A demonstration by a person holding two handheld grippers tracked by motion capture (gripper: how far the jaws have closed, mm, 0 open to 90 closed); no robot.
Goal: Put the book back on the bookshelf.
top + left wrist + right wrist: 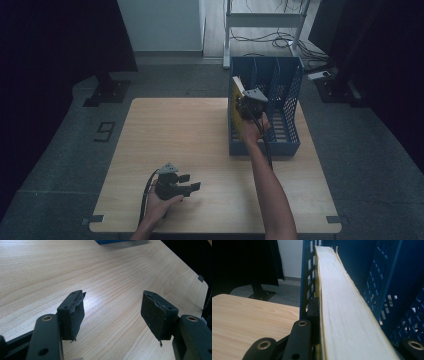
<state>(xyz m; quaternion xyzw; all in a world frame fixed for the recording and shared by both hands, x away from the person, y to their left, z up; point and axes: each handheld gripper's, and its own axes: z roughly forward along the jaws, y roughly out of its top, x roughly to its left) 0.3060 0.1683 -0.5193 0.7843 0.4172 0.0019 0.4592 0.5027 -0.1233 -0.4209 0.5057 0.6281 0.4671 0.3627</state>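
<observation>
A thick book with a yellow cover (235,121) stands on edge in the left compartment of a blue perforated file rack (296,100), tilted against the rack's left wall. My right gripper (248,106) is shut on the book from above. In the right gripper view the book's pale page edge (347,315) runs away between the jaws, one black finger (313,315) pressed to its left side. My left gripper (192,182) rests low over the table's near left part, open, its pads (75,315) wide apart over bare wood.
The wooden table (175,135) carries the rack at its far right. The rack's two right-hand compartments (282,90) hold nothing that I can see. Beyond the table are a grey floor, a white frame (262,20) and cables.
</observation>
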